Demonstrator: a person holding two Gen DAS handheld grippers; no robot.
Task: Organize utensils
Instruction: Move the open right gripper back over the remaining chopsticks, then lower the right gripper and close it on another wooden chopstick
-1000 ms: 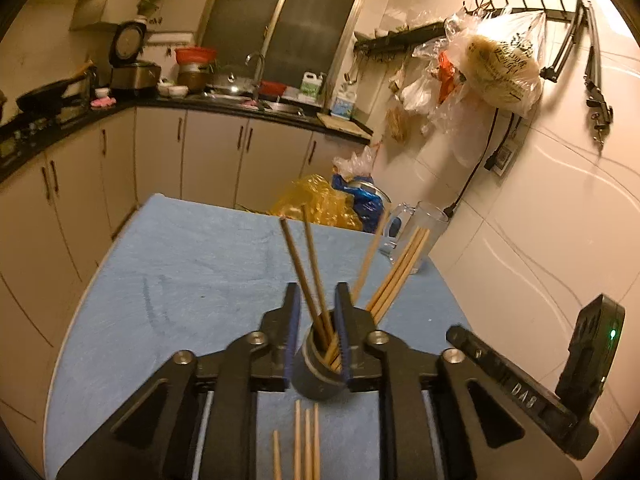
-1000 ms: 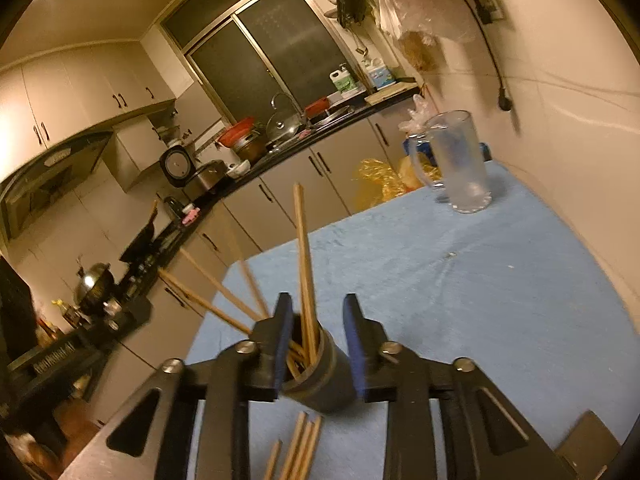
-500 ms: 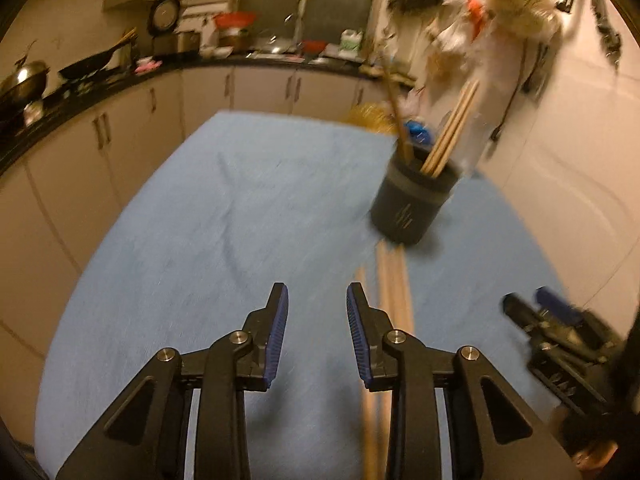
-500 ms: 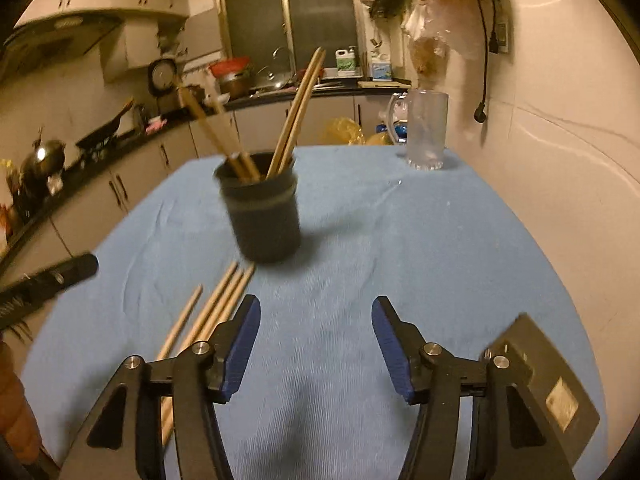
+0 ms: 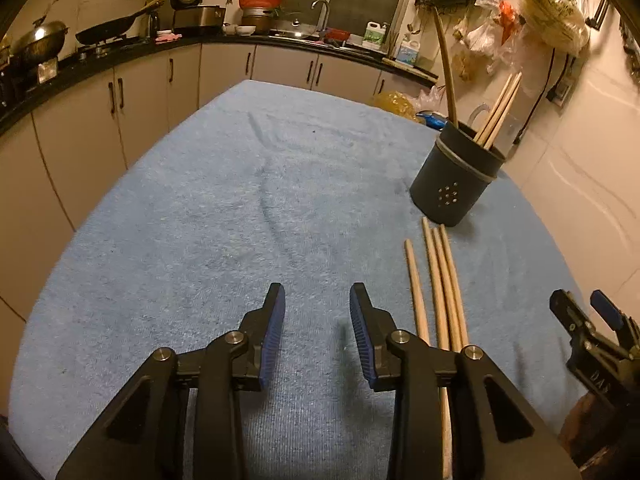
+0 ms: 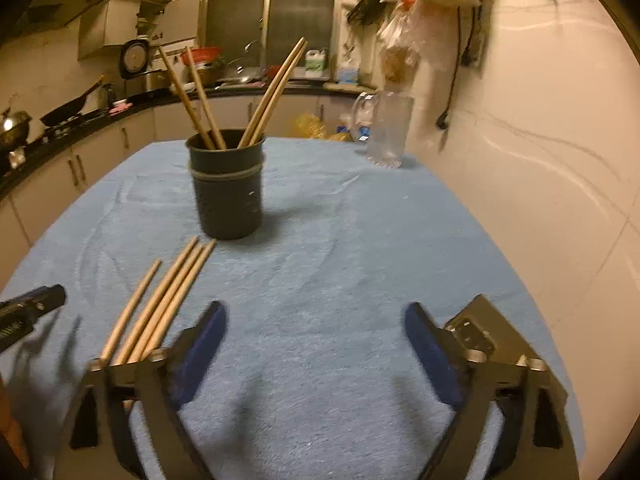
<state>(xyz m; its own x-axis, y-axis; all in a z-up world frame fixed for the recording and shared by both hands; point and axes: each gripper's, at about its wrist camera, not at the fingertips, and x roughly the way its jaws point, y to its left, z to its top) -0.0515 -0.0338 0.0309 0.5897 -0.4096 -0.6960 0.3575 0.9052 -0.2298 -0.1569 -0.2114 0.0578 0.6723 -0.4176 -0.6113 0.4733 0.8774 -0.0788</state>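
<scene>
No writing can be read with certainty; the right hand-held gripper's side carries small letters too blurred to make out. A dark utensil holder stands upright on the desk, which is covered in blue cloth, and several chopsticks lean inside it. Four loose chopsticks lie flat just in front of the holder, one slightly apart from the rest. A clear glass jug stands well behind the holder. The left hand-held gripper, beside the loose chopsticks, has its jaws opening, nothing between them. The right hand-held gripper is spreading wide, also empty.
</scene>
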